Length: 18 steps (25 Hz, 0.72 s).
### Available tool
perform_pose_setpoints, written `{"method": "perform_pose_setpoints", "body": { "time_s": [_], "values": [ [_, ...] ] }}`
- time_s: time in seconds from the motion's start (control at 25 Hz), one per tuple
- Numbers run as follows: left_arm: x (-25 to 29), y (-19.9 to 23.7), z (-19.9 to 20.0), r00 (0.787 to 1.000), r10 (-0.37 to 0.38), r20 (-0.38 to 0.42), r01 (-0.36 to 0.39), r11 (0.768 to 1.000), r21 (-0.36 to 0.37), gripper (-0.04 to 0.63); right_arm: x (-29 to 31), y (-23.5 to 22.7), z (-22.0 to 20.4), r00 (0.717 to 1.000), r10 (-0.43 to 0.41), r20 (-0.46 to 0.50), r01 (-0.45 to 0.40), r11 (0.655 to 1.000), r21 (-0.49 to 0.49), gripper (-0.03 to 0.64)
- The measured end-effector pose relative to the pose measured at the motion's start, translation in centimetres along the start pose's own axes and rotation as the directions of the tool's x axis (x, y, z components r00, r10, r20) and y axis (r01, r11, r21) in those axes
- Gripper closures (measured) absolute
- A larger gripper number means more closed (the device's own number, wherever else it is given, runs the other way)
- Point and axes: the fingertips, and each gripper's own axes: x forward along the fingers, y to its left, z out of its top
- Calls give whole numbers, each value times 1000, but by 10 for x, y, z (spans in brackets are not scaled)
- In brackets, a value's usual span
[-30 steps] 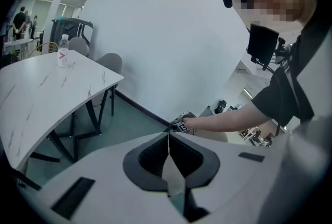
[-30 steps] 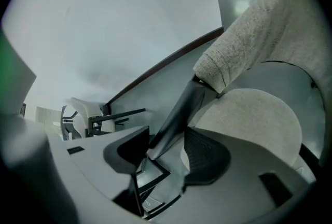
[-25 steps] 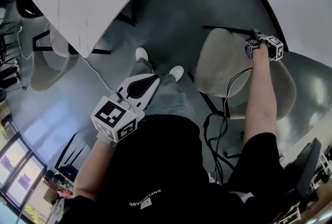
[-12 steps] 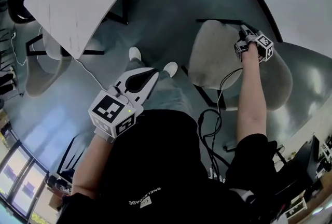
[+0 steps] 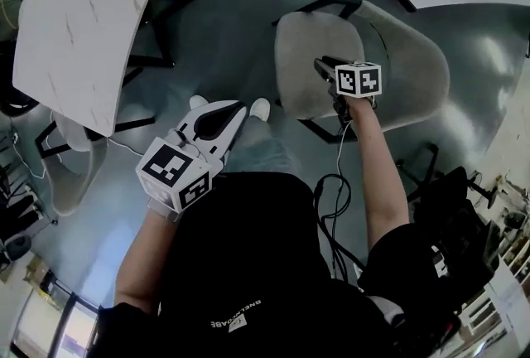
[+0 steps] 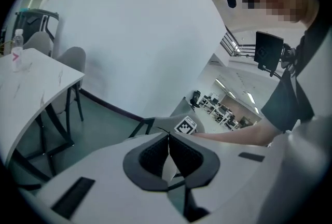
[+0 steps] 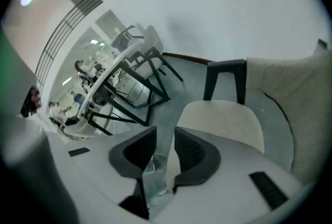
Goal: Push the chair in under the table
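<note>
While L tongs (image 5: 238, 108) are pressed together, R tongs (image 5: 323, 64) near chair (image 5: 414, 66) were just closing; apart, nothing between.

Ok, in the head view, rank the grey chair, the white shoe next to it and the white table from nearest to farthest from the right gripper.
From the right gripper, whose jaws have just been closing with nothing between them:
1. Grey chair, directly beneath it.
2. White shoe, to its lower left.
3. White table, far left.
</note>
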Motion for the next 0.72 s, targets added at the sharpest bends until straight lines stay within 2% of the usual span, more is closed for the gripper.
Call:
{"method": "perform_pose_setpoints", "body": {
  "time_s": [0.2, 0.36, 0.48, 0.6, 0.72],
  "values": [
    [10, -29, -1, 992, -116, -40, 119, 990, 79, 595, -52, 36, -49, 997, -76, 25, 80, 964, -253, 503],
    [13, -54, -11, 978, -189, -82, 199, 973, 121, 595, -84, 41, -101, 994, -105, 17, 105, 939, -327, 500],
    [18, -69, -20, 966, -230, -119, 246, 958, 145, 595, -104, 27, -138, 985, -170, -2, 157, 915, -371, 490],
    [24, -82, -25, 955, -260, -140, 281, 947, 158, 595, -122, 10, -176, 963, -259, -69, 194, 852, -486, 455],
    [31, -95, -25, 946, -286, -152, 311, 934, 175, 595, -123, 0, -214, 941, -293, -169, 133, 781, -610, 431]
  ]
}}
